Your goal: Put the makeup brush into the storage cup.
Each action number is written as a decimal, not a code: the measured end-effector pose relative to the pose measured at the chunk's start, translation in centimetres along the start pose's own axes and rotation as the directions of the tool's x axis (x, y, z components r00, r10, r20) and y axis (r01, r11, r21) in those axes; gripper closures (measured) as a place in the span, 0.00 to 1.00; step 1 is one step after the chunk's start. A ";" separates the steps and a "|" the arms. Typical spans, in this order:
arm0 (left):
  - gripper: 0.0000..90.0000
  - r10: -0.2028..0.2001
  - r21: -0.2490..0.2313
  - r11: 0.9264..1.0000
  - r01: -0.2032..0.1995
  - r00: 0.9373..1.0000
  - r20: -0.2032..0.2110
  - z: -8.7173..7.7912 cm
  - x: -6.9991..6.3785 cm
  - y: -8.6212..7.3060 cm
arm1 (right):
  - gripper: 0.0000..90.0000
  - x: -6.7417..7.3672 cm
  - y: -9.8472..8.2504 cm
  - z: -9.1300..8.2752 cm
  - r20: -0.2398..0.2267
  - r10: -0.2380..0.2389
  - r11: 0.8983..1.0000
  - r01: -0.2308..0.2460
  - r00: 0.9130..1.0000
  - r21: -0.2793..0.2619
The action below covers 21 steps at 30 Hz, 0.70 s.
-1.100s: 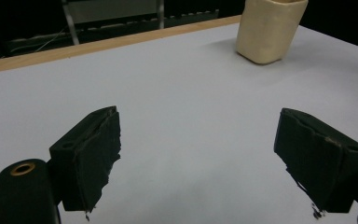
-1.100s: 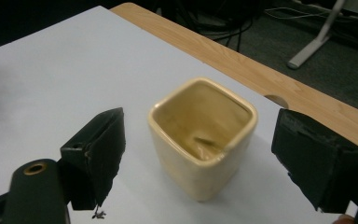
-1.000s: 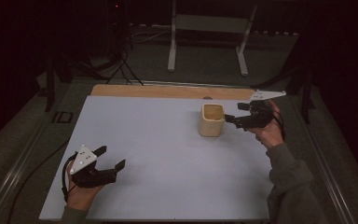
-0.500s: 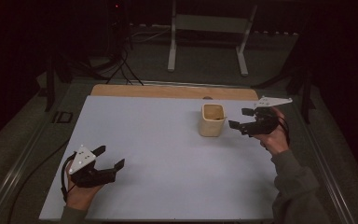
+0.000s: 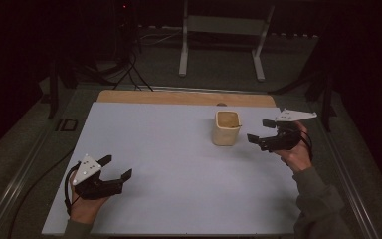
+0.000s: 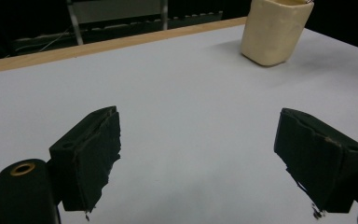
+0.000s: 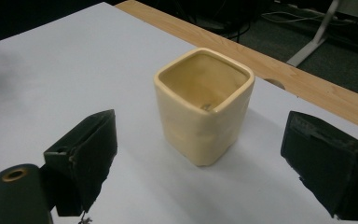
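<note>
A cream square cup [image 5: 226, 128] stands upright on the white table top [image 5: 169, 149], right of centre; it is also in the right gripper view [image 7: 204, 107] and far off in the left gripper view [image 6: 275, 30]. My right gripper [image 5: 259, 132] is open just right of the cup, apart from it, jaws pointing at it [image 7: 205, 186]. My left gripper [image 5: 115, 168] rests open near the front left, nothing between its jaws [image 6: 200, 158].
A wooden strip [image 5: 184, 97] runs along the table's far edge. Behind it on the dark floor stand a metal frame [image 5: 221, 40] and cables [image 5: 129, 64]. A small black object [image 5: 67, 124] lies off the table's left side.
My right gripper has drawn back from the cup toward the right and nearer the person. The left gripper has stayed put.
</note>
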<state>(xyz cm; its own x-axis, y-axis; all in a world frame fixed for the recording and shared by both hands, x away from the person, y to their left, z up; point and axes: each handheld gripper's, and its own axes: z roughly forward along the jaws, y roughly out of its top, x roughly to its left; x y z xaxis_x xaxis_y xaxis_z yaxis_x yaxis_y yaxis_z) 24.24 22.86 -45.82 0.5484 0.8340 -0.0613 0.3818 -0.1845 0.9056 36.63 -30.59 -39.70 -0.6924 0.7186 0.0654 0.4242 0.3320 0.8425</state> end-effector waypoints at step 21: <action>0.17 -0.001 -0.001 1.000 0.001 1.000 -0.003 -0.1 0.1 0.0 | 0.12 1.7 -2.1 -1.2 0.003 -0.021 0.998 0.021 1.000 -0.054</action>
<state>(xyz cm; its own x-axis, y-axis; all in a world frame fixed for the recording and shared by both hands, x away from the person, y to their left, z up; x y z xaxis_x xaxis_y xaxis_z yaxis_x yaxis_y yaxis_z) 24.20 23.04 -45.79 0.5458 0.8357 -0.0610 0.3813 -0.1829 0.9061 33.91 -30.81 -40.68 -0.6991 0.7135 0.0463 0.3774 0.3132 0.8715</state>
